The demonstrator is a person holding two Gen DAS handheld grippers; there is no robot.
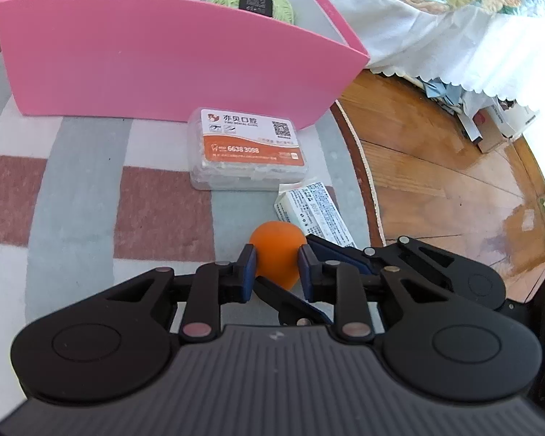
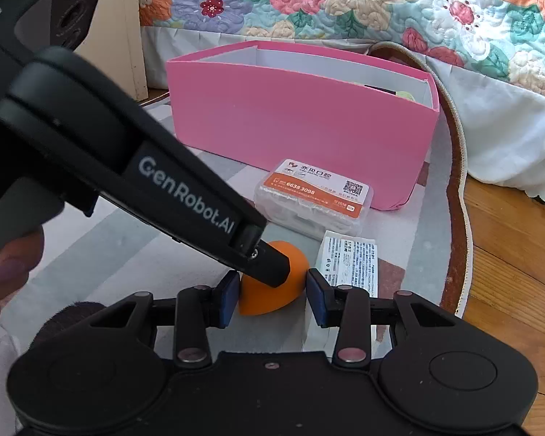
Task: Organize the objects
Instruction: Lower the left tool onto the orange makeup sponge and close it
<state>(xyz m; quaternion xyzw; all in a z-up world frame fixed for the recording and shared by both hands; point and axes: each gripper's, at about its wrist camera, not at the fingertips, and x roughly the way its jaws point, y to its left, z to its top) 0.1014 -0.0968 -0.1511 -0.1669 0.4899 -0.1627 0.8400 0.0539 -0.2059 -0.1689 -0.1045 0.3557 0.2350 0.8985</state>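
An orange teardrop sponge [image 1: 278, 252] lies on the striped rug. My left gripper [image 1: 277, 269] is shut on it, pads pressing both sides. In the right wrist view the sponge [image 2: 294, 272] sits between my right gripper's [image 2: 270, 294] blue pads, which stand a little apart from it, so that gripper is open. The left gripper's finger [image 2: 269, 265] crosses over the sponge there. A pink box [image 1: 156, 65] stands behind, holding a green yarn ball [image 1: 252, 0].
A clear plastic case with an orange label [image 1: 247, 149] lies before the box. A white printed packet [image 1: 314, 214] lies right of the sponge. The rug edge [image 1: 363, 167] meets wooden floor [image 1: 436, 167]. A floral quilt [image 2: 345, 0] hangs behind.
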